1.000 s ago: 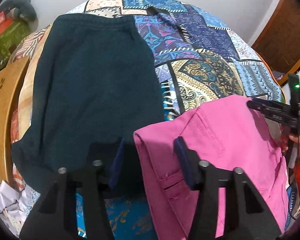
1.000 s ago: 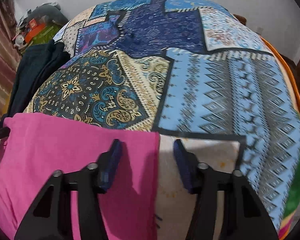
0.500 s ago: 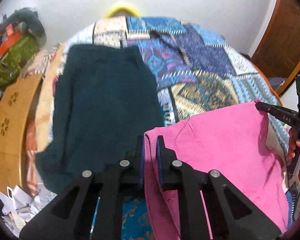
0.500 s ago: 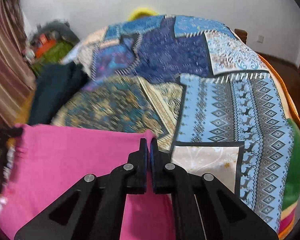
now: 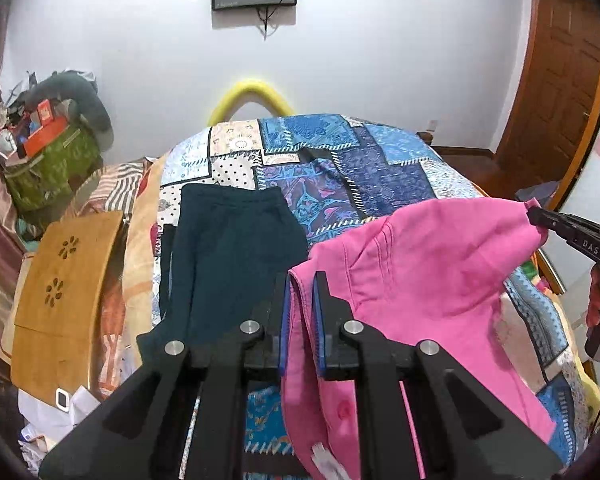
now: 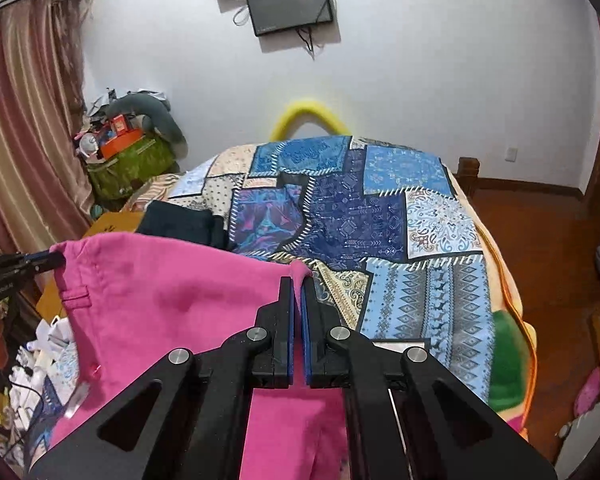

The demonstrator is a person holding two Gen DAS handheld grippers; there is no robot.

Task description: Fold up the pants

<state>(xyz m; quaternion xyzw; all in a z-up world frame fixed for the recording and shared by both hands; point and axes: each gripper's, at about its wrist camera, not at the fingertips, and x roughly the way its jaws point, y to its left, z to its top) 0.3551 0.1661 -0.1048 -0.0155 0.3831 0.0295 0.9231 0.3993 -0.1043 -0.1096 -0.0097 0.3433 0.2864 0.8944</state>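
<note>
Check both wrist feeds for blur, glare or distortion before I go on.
Left wrist: sharp, evenly lit, strong fisheye bend at the door frame, dark vignette corners. Right wrist: sharp too, no glare, soft shadow on the pink pants; the curtain curves with the lens.

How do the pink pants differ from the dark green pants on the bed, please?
The pink pants are lifted by their top edge, pinched in the left gripper and right gripper; the dark green pants lie flat on the quilt, untouched. The pink pair sags between the grippers; the green pair looks folded. Both are single-coloured garments.
</note>
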